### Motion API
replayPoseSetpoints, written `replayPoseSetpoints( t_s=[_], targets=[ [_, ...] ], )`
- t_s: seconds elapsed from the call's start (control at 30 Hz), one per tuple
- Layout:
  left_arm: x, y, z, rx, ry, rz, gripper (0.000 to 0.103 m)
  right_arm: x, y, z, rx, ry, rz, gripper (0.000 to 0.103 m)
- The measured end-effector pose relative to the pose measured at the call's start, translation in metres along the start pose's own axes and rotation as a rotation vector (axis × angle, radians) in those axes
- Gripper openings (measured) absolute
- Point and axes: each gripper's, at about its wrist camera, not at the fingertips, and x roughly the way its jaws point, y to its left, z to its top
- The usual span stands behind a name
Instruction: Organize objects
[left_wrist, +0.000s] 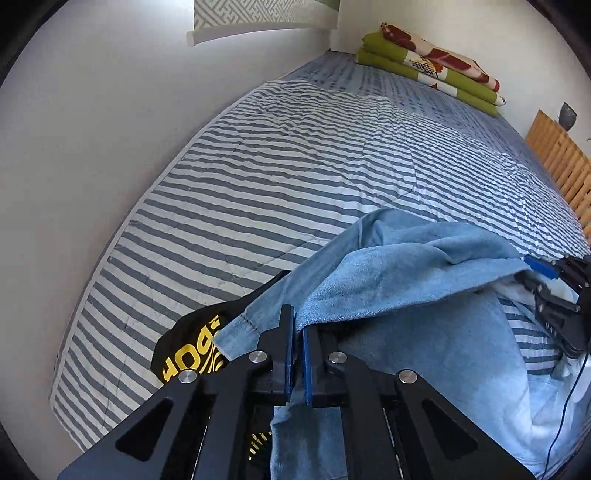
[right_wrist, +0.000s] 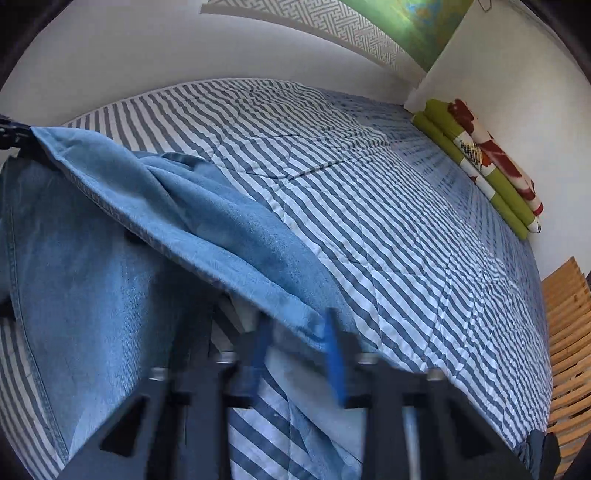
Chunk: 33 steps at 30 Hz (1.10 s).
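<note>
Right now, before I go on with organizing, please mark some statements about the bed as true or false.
1. The left gripper is shut on the blue towel. True.
2. The folded green blanket lies beside the left gripper. False: it lies at the far end of the bed, by the wall.
3. A black garment with yellow print lies partly under the blue towel. True.
4. The quilt is plain white. False: it has grey and white stripes.
</note>
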Motion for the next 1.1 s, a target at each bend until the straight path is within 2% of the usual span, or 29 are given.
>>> replayPoseSetpoints(
  t_s=[0.07, 0.23, 0.37, 0.47, 0.5, 0.53, 0.57, 0.6, 0.73, 0.8, 0.83, 0.87, 0.9, 0.97, 1.0, 1.03, 1.1],
  targets=[
    [-0.01, 0.0, 0.008, 0.013, -0.021, 0.01, 0.004, -0.014, -0.009, 0.005, 0.056, -0.031, 0.045, 0.002],
    [-0.056, -0.002, 0.03, 0.036, -0.109, -0.001, 0.003, -0.063, -0.039, 0.029, 0.109, -0.156, 0.087, 0.002],
    [-0.081, -0.011, 0.057, 0.078, -0.158, -0.002, 0.003, -0.081, -0.064, 0.053, 0.146, -0.222, 0.053, 0.002],
    [-0.071, -0.026, 0.09, 0.125, -0.175, 0.08, 0.008, -0.065, -0.075, 0.074, 0.188, -0.196, -0.019, 0.003],
    [-0.06, -0.031, 0.102, 0.151, -0.15, 0.117, 0.012, -0.053, -0.075, 0.08, 0.18, -0.168, -0.065, 0.01],
    [-0.048, -0.032, 0.113, 0.138, -0.116, 0.142, 0.019, -0.042, -0.072, 0.085, 0.165, -0.127, -0.098, 0.026],
    [-0.04, -0.031, 0.12, 0.113, -0.094, 0.163, 0.023, -0.032, -0.072, 0.087, 0.166, -0.091, -0.126, 0.034],
    [-0.035, -0.029, 0.125, 0.096, -0.087, 0.177, 0.032, -0.027, -0.074, 0.087, 0.182, -0.082, -0.132, 0.04],
    [-0.033, -0.015, 0.122, 0.072, -0.097, 0.188, 0.053, -0.035, -0.065, 0.067, 0.202, -0.078, -0.056, 0.04],
    [-0.033, -0.003, 0.115, 0.063, -0.085, 0.177, 0.057, -0.046, -0.055, 0.05, 0.205, -0.08, 0.006, 0.041],
    [-0.027, 0.004, 0.11, 0.054, -0.077, 0.183, 0.064, -0.051, -0.048, 0.041, 0.202, -0.077, 0.052, 0.044],
    [-0.025, 0.012, 0.107, 0.041, -0.073, 0.198, 0.066, -0.056, -0.037, 0.033, 0.177, -0.078, 0.076, 0.047],
    [-0.02, 0.02, 0.108, 0.03, -0.064, 0.208, 0.065, -0.06, -0.024, 0.027, 0.135, -0.094, 0.056, 0.048],
    [-0.015, 0.024, 0.109, 0.015, -0.044, 0.181, 0.052, -0.063, 0.003, 0.022, 0.02, -0.13, -0.066, 0.048],
    [-0.01, 0.022, 0.111, 0.02, -0.036, 0.168, 0.047, -0.059, 0.01, 0.024, -0.027, -0.128, -0.106, 0.042],
    [-0.004, 0.019, 0.113, 0.021, -0.025, 0.179, 0.047, -0.051, 0.012, 0.029, -0.028, -0.104, -0.129, 0.029],
    [0.007, 0.015, 0.116, 0.031, 0.011, 0.131, 0.049, -0.032, -0.006, 0.042, 0.068, -0.049, -0.172, 0.019]
  ],
)
